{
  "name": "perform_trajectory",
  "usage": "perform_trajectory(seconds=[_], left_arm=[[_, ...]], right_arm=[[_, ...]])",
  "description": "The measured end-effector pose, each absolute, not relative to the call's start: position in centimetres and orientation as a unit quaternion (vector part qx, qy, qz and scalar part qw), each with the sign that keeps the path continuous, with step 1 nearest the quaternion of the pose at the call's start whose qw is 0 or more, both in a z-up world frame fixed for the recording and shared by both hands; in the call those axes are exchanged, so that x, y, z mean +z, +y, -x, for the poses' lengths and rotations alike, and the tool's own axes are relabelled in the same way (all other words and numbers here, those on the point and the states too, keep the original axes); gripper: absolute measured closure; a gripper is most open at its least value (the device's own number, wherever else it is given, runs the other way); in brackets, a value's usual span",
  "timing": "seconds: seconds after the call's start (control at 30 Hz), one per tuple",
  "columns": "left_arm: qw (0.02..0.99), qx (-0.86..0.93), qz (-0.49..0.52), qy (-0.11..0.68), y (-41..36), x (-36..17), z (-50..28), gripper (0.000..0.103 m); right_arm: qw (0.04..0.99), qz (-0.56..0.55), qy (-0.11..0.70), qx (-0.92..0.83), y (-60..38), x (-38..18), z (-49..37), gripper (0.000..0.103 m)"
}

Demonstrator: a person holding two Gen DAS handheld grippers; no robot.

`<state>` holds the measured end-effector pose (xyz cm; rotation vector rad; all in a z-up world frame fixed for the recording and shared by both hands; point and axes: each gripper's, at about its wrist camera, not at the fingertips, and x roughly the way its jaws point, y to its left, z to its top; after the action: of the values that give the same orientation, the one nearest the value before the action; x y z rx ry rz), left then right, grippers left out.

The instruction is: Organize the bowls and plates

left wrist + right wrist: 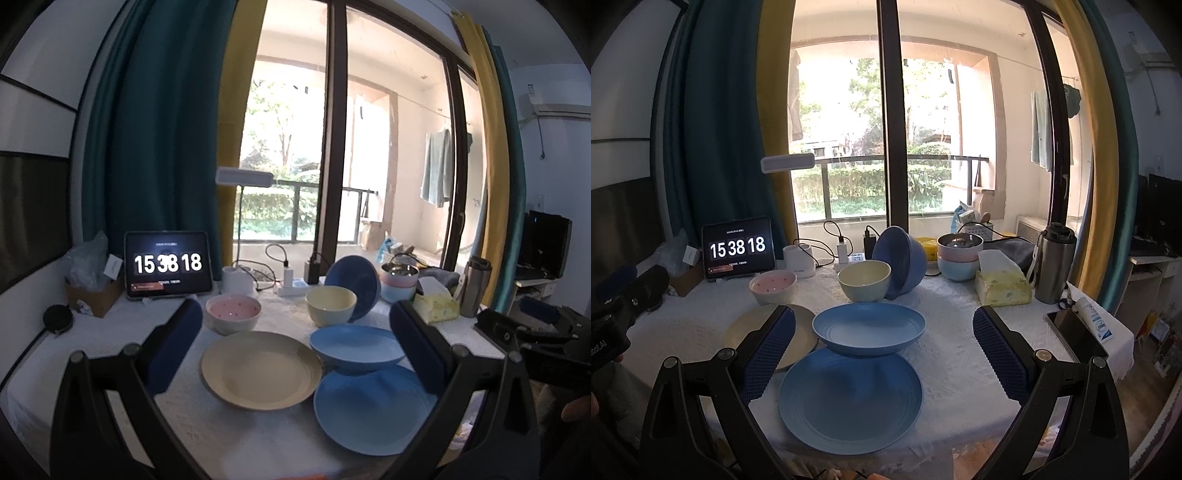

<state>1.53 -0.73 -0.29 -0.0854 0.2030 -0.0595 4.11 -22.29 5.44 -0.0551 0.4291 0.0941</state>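
Note:
On the white tablecloth lie a cream plate (260, 369) (803, 332), a large flat blue plate (373, 410) (849, 400) and a deep blue plate (356, 347) (868, 328) resting on the flat one's far edge. Behind them stand a pink dotted bowl (232, 314) (773, 285), a cream bowl (330, 305) (864, 280) and a blue bowl (354, 284) (901, 258) tipped on its side against the cream bowl. My left gripper (295, 343) hangs open above the plates, holding nothing. My right gripper (884, 341) is open too, straddling the blue plates.
A tablet clock (168, 264) (738, 249), a lamp base (799, 262), chargers, stacked pastel bowls (958, 258), a tissue pack (1003, 282), a steel flask (1054, 262), a phone (1075, 338) and a tube (1095, 321) ring the table. The window stands behind.

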Motion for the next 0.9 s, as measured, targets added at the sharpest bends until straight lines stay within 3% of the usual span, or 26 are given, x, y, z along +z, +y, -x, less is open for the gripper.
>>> perform_trajectory(seconds=[0.9], left_arm=[[0.966, -0.032, 0.022, 0.257, -5.1, -7.0, -16.3, 0.001]], right_arm=[[0.944, -0.014, 0.329, 0.013, -28.4, -2.3, -16.8, 0.006]])
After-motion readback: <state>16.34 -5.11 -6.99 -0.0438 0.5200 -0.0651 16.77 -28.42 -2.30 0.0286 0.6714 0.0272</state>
